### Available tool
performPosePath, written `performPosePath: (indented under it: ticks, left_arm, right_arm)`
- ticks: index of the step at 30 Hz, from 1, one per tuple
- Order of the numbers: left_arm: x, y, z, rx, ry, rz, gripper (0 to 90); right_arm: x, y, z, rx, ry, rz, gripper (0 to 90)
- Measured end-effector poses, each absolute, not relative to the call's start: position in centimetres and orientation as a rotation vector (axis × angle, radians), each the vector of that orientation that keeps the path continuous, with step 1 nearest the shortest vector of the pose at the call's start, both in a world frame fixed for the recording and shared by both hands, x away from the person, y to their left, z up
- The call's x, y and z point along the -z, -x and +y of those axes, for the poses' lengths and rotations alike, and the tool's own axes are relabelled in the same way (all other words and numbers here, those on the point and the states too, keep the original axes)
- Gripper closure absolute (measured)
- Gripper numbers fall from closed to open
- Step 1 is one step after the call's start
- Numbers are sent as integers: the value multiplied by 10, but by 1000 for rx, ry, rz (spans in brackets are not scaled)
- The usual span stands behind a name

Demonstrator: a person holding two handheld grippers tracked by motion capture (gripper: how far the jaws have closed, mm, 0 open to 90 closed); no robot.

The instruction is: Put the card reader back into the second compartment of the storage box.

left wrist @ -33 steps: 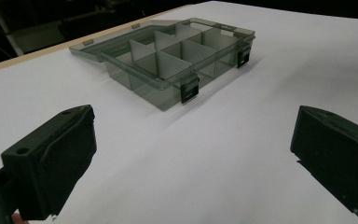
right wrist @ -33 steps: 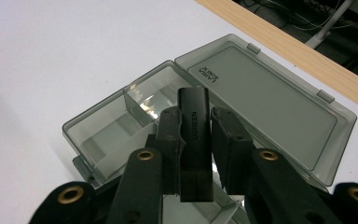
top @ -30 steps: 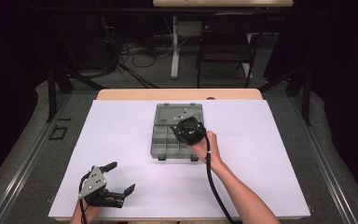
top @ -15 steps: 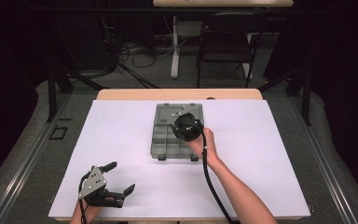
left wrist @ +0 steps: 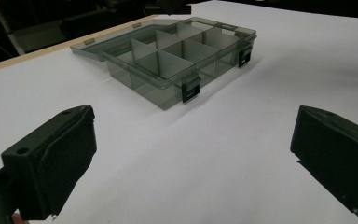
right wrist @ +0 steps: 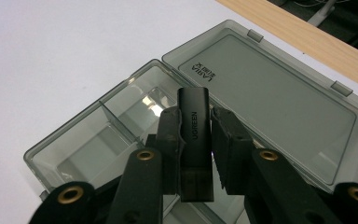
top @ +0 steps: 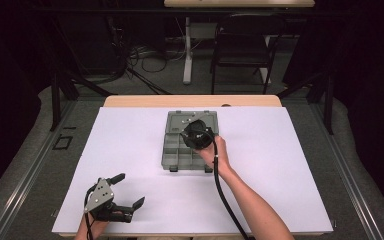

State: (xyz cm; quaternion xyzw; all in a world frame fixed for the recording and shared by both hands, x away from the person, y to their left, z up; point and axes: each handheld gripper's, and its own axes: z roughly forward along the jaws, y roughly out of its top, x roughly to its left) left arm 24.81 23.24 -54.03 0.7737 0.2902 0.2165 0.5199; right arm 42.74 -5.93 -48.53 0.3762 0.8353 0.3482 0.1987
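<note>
On the white-covered tabletop (top: pixel 280 165), mid-field: one smoke-grey compartment box (top: pixel 189 141), lid laid open flat on its far side, dividers upright, compartments apparently empty; the right hand-held gripper (right wrist: pixel 195 128) hangs over it, jaws closed on a small black adapter (right wrist: pixel 194 140) marked UGREEN, so the step in hand reads as placing that item into the box. Next move, by judgement: lower between the dividers, then part the jaws, with the divider walls as the one obstruction. Near edge, well apart: left hand-held gripper (top: pixel 130 191), jaws wide, holding nothing.
</note>
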Motion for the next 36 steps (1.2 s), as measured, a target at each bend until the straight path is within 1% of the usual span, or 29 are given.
performPosePath:
  ticks: [36]
  left_arm:
    - [541,-249,232,-516,-1857,700,6]
  right_arm:
    - [501,-443,-52,-990,-1241,2322,735]
